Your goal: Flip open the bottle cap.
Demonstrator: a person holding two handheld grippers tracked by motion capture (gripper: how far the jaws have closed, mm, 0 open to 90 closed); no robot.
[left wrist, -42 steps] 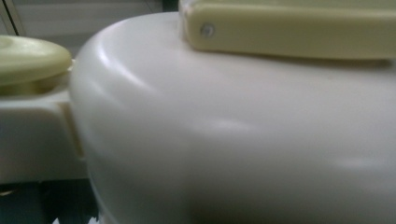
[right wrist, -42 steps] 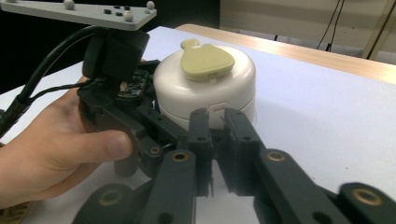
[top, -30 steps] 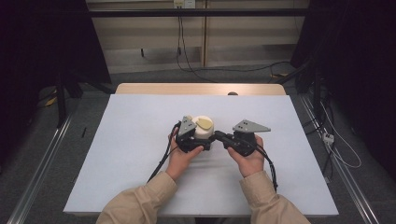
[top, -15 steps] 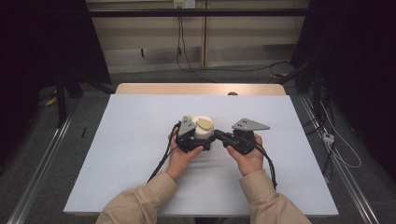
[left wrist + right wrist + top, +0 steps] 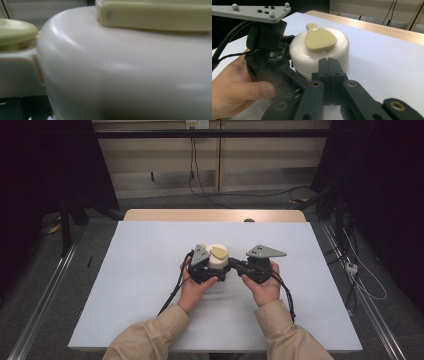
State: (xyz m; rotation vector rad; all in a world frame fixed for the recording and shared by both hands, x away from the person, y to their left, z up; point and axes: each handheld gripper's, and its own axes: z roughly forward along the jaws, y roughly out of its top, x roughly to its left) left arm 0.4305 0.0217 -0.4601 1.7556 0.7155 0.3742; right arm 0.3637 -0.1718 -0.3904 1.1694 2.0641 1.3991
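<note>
A round white container (image 5: 217,259) with a pale yellow-green paddle-shaped lever on its lid (image 5: 320,39) stands on the table's white cover, near the middle. My left gripper (image 5: 214,271) reaches in from the left, its black jaws around the container's lower body and holding it. In the left gripper view the container's wall (image 5: 130,75) is pressed up close and hides the jaws. My right gripper (image 5: 328,61) comes from the right with its jaws shut together, nothing between them. Their tips rest against the container's side, just under the lid.
The white cover (image 5: 140,270) spreads over the table, with a strip of bare wood (image 5: 210,215) along the far edge. A small dark knob (image 5: 248,220) sits on that strip. Cables trail from both grippers toward the person's sleeves.
</note>
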